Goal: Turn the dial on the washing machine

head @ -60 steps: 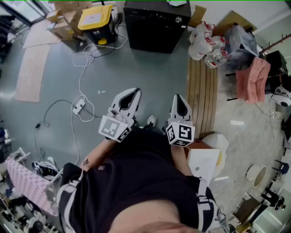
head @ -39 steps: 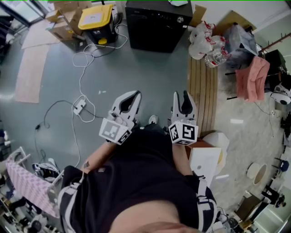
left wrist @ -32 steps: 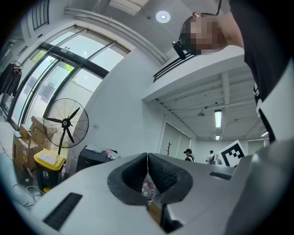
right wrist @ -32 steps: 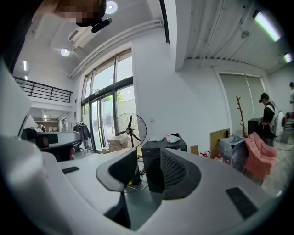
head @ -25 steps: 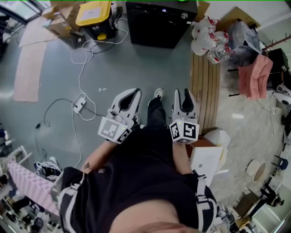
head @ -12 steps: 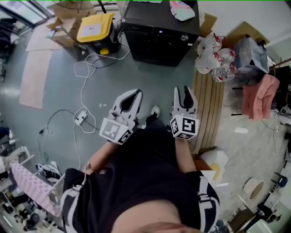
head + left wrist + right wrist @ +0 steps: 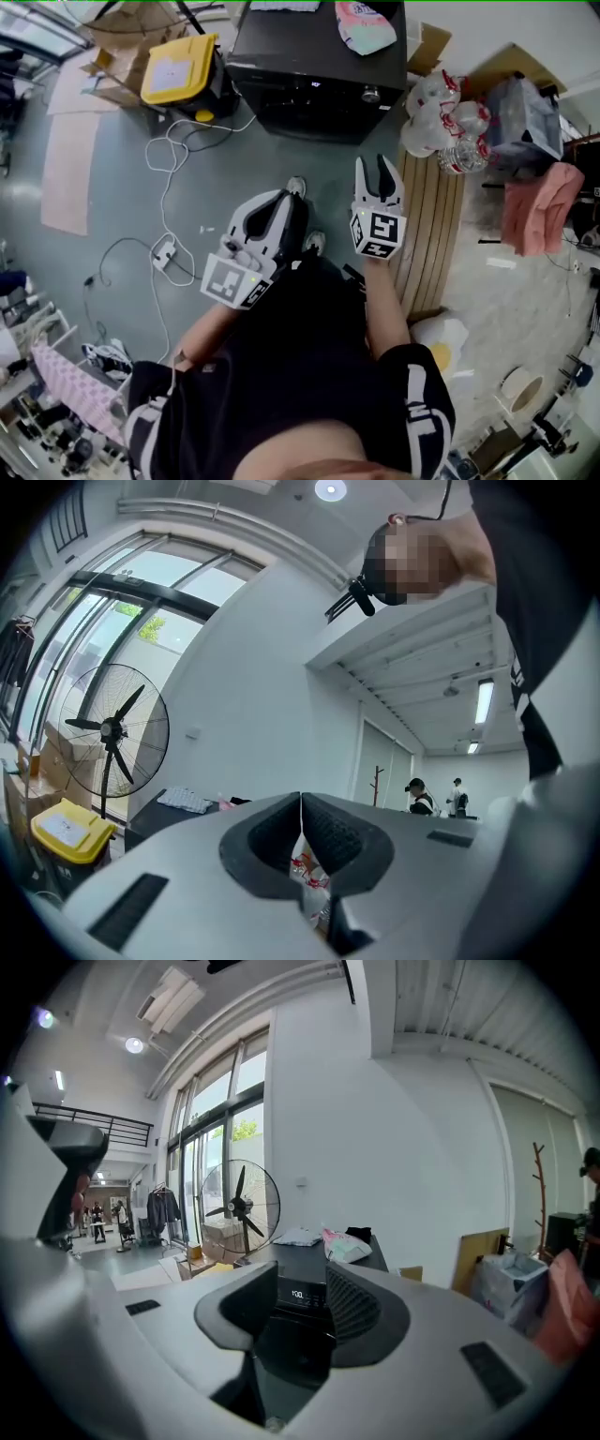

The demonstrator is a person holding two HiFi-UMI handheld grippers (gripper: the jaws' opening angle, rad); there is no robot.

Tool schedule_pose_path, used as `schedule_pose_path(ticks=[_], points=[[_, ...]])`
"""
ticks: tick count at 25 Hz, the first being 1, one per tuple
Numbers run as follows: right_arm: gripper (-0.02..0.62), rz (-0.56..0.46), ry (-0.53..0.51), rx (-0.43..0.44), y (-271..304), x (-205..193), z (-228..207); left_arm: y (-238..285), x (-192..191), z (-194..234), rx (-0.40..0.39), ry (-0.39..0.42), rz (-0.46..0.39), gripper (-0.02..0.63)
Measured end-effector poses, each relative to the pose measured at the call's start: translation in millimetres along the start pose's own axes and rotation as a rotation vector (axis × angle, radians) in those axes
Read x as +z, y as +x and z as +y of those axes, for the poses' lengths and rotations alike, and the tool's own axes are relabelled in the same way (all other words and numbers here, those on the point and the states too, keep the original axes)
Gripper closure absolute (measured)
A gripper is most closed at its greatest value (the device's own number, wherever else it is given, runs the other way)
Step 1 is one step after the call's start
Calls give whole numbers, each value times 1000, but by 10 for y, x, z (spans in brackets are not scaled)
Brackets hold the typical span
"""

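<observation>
The black washing machine (image 7: 309,56) is standing on the grey floor (image 7: 122,141) at the top of the head view. Its dial (image 7: 371,94) is sitting at the right end of the front panel. A folded pink and green cloth (image 7: 364,26) is lying on the machine's top.

The left tongs (image 7: 277,199) are hanging low in front of the person, well apart from the machine. Their jaws are meeting at the tips and gripping nothing.

The right tongs (image 7: 377,169) are reaching further ahead and pointing toward the machine's right side. They are nearer the dial but not touching it. Their jaws are standing partly apart and have just been opening a little. Nothing is lying between them. In the right gripper view, only the machine's lit display is showing through the gap, far beyond.

A yellow-lidded box (image 7: 173,70) is sitting left of the machine, with a white cable (image 7: 169,159) trailing across the floor. Wooden slats (image 7: 427,206) are lying right of the right tongs, and plastic bags (image 7: 441,112) are resting at their far end.
</observation>
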State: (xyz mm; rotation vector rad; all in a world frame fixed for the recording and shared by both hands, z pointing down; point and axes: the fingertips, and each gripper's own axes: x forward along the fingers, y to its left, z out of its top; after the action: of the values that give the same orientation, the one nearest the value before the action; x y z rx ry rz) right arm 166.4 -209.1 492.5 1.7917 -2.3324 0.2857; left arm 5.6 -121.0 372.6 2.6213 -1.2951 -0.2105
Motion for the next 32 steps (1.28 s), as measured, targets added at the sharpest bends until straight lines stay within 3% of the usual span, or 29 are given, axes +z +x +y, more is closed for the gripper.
schedule_pose_path(ticks=[3,12,19,25,27,32], points=[[399,39,-4,-23,633,-210,-231,464,-76,283,-33,21,13,583],[333,187,-34,-121,2651,-1207,-1223,1962,-553,1138,-85,-38,111,583],[293,294,-50,-161,3417,-1952,-1637,2500,-975,1432,-102,-60,143,583],[292,321,-72,-178,3728,-2184,-1753,2710,-1184,1580,-94,-92,161,583],[301,293,-17,-168,3775,-2191,-1764,2737,-1220,1628,-93,-95,162,583],[307,218,386,-96,3781,-2215,-1827,2706,-1252,1669,-89,-100,166,583]])
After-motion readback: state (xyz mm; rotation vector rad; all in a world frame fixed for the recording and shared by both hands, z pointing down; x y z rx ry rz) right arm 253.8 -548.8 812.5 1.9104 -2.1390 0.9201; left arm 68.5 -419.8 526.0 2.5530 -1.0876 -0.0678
